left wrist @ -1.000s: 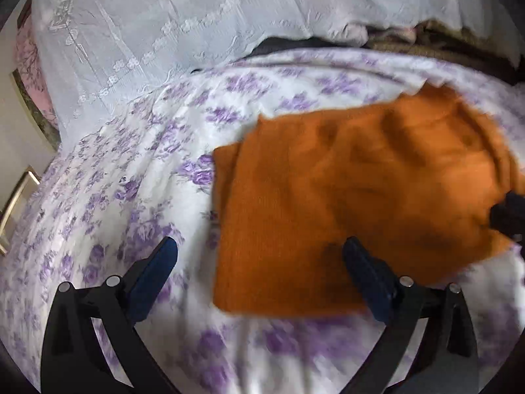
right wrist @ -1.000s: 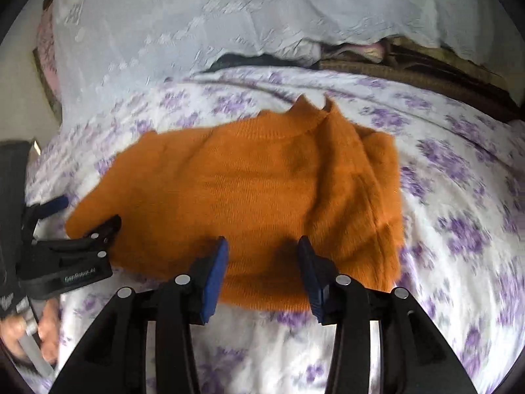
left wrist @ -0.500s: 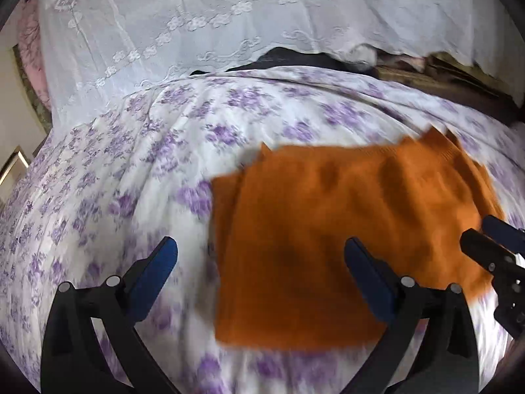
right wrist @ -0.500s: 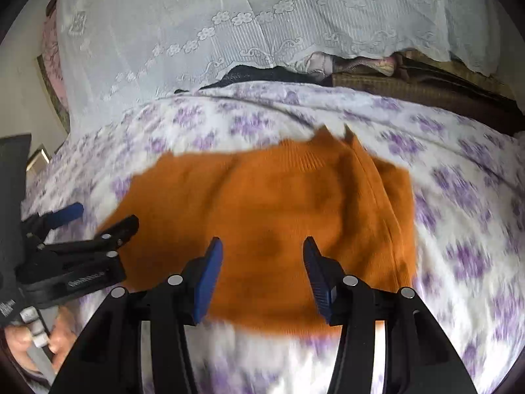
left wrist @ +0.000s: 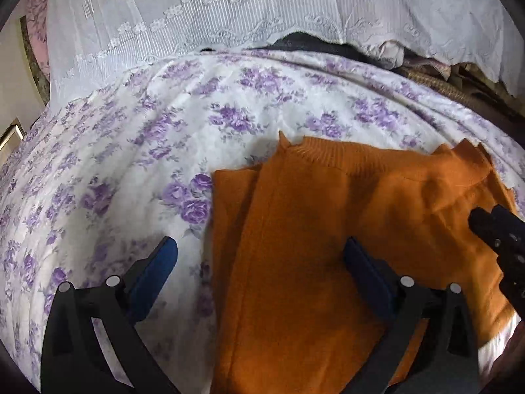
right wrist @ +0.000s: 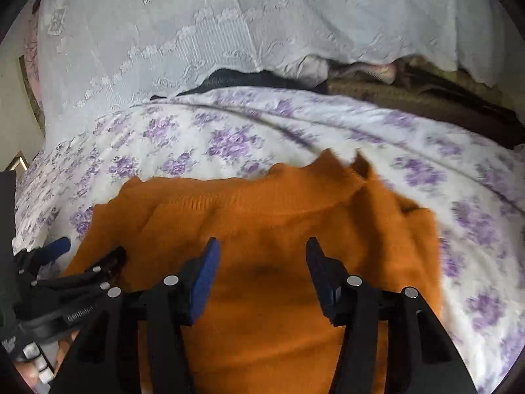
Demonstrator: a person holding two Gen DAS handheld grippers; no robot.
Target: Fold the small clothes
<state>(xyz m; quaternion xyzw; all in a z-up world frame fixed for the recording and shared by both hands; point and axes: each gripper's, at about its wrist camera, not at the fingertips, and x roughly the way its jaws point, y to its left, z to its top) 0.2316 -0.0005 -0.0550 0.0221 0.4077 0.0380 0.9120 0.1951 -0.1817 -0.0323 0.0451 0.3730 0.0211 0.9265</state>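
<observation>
An orange knit sweater (left wrist: 311,203) lies folded on the floral bedsheet (left wrist: 137,151), ribbed collar toward the far side. My left gripper (left wrist: 259,246) hovers wide open over the sweater's left edge. One finger sits above the sheet, the other above the knit, and they hold nothing. In the right wrist view the sweater (right wrist: 279,210) fills the lower middle. My right gripper (right wrist: 262,244) hangs above its centre, jaws opening, pads pressing on nothing. The left gripper (right wrist: 90,249) shows at the lower left, and the right gripper (left wrist: 498,229) at the right edge of the left wrist view.
A white lace cloth (right wrist: 229,32) drapes across the back. Under its hem lie dark fabric (right wrist: 236,78) and brown folded cloth (right wrist: 410,98). The floral sheet (right wrist: 459,197) extends to the right of the sweater. A wall and a frame edge (left wrist: 13,131) stand at far left.
In both views the sweater has slid lower and closer, and more of the far sheet and lace shows. The right gripper's jaws have spread wider. The left jaws stayed wide open.
</observation>
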